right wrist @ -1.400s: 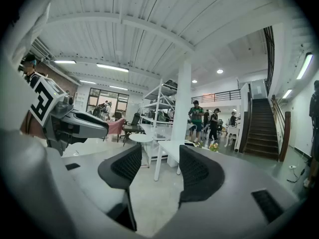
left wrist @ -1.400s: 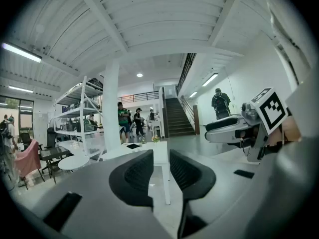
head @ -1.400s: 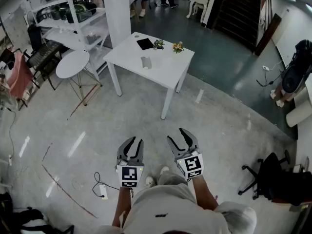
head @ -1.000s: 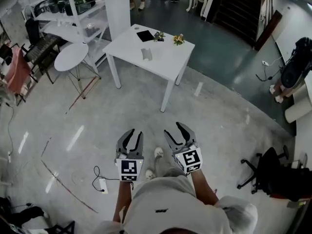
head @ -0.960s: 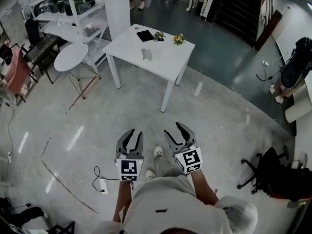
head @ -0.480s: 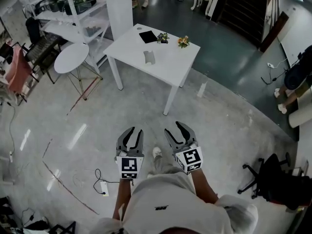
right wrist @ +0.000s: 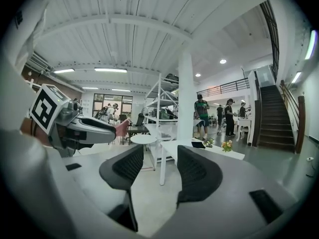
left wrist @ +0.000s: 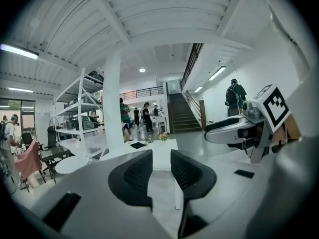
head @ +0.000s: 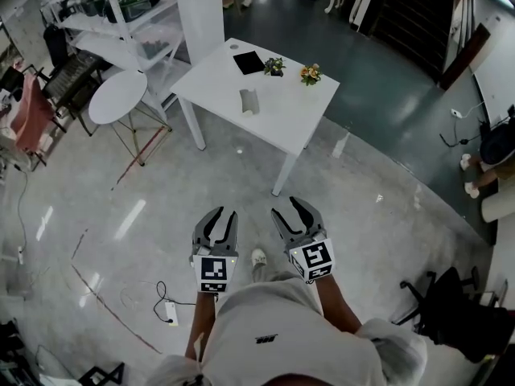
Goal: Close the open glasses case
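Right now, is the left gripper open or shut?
Open: the left gripper has its jaws apart with nothing between them; the far table shows through the gap.

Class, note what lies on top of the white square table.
On the white table: a flat black item, a small green plant, an orange-flowered plant and a small grey object, probably the glasses case. Nothing covers them; the object's inside is too small to see.

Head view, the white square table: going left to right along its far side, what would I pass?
Flat black pad → small green plant → orange flowers. The grey case sits nearer the front, in line with the black pad, so it is left out of the order.
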Demonstrator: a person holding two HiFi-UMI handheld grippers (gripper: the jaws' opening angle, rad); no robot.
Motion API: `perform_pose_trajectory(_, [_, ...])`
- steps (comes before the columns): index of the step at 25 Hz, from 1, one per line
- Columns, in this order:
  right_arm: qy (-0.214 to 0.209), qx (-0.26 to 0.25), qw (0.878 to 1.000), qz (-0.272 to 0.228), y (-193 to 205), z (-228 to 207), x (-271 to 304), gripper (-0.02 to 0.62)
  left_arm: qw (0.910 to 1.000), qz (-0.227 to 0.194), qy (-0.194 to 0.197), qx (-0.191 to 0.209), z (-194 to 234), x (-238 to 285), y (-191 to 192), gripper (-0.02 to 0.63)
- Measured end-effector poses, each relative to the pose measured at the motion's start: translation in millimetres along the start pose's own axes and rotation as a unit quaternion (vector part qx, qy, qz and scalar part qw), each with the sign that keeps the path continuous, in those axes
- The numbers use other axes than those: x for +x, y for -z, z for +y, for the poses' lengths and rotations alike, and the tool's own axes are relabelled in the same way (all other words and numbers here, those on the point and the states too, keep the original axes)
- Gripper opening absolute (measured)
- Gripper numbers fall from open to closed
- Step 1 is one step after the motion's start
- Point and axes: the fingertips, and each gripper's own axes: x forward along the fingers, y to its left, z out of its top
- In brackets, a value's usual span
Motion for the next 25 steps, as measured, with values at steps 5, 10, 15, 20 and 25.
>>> perform_pose_trajectory(5, [-0.009, 0.004, 1.0, 0.001, -3, -31, 22, 0.213, 1.0, 0.003, -0.008, -0.001, 4, 36, -10, 0.126])
perform_pose_trajectory(10, [-0.025, 0.006, 1.0, -0.001, -7, -56, 45, 0.206, 0.9998, -0.001, -0.021, 0.002, 9, 68, -25, 0.126])
perform_pose_trajectory(15, [-0.038, 0.01, 0.999, -0.003, -11, -69, 63, 0.202, 0.9995, 0.003, -0.032, 0.003, 14, 84, -31, 0.126])
perform_pose_trajectory(20, [-0.045, 0.011, 0.999, -0.002, -12, -78, 77, 0.198, 0.9993, 0.005, -0.038, 0.001, 19, 98, -33, 0.126])
perform_pose_trajectory(25, [-0.045, 0.014, 0.999, -0.002, -13, -84, 93, 0.194, 0.9993, 0.004, -0.038, 0.002, 29, 113, -34, 0.126])
